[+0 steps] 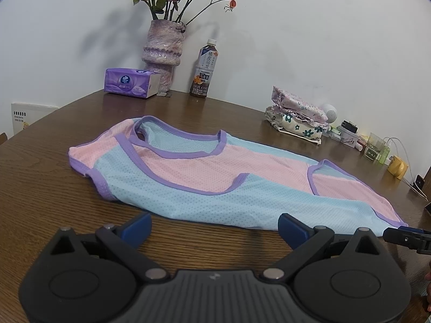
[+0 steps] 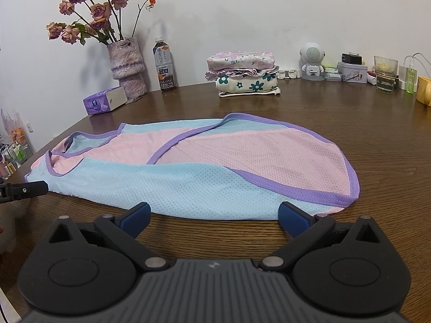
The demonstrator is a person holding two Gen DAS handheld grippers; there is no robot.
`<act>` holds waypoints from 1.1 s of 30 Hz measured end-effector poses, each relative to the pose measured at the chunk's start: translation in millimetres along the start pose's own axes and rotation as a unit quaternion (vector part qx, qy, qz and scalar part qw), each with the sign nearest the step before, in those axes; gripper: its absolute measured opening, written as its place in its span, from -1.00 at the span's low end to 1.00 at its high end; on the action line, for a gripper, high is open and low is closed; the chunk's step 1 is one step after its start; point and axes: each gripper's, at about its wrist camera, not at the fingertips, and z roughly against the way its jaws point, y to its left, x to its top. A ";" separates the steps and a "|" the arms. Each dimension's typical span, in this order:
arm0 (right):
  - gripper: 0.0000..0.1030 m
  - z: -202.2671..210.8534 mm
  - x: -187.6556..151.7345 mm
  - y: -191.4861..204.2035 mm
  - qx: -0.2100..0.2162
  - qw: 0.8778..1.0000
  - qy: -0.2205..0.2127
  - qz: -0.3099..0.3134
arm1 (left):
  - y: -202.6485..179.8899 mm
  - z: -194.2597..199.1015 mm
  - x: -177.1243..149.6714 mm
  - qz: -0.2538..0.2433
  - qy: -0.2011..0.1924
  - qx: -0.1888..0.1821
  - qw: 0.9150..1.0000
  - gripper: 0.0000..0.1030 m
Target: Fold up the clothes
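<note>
A mesh garment (image 1: 215, 177), pink and pale blue with purple binding, lies spread flat on the brown desk (image 1: 40, 188), its long axis running across both views and one panel already lapped over the middle. It appears laid out this way so that every hem is reachable for a fold. The left hand-held gripper (image 1: 214, 224) hovers just short of the near blue hem, jaws spread wide and holding nothing; the cloth's edge sits between and just beyond its blue fingertips (image 1: 140, 226). The right hand-held gripper (image 2: 214, 216) takes a matching stance farther along the same hem, likewise released and empty, with the rounded purple-bound end of the garment to its right. Each tool's tip shows at the margin of the other's view. Paired placement along one edge suggests a two-point lift of that hem. A stack of folded clothes (image 2: 243, 74) stands at the back against the wall, well apart from the garment.
</note>
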 end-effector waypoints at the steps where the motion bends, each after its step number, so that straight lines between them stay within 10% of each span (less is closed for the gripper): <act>1: 0.99 -0.2 0.0 0.1 0.000 1.000 0.001 0.000 | -0.1 -0.1 0.0 -0.001 0.000 0.000 1.000 0.95; 21: 0.99 -3.4 0.3 0.2 0.001 1.000 0.010 0.002 | 1.6 1.1 0.1 0.000 -0.004 -0.008 1.000 0.95; 33: 0.99 -0.6 41.0 -5.9 0.031 0.999 -0.008 0.016 | -29.8 11.2 52.4 -0.080 -0.043 -0.051 0.995 0.95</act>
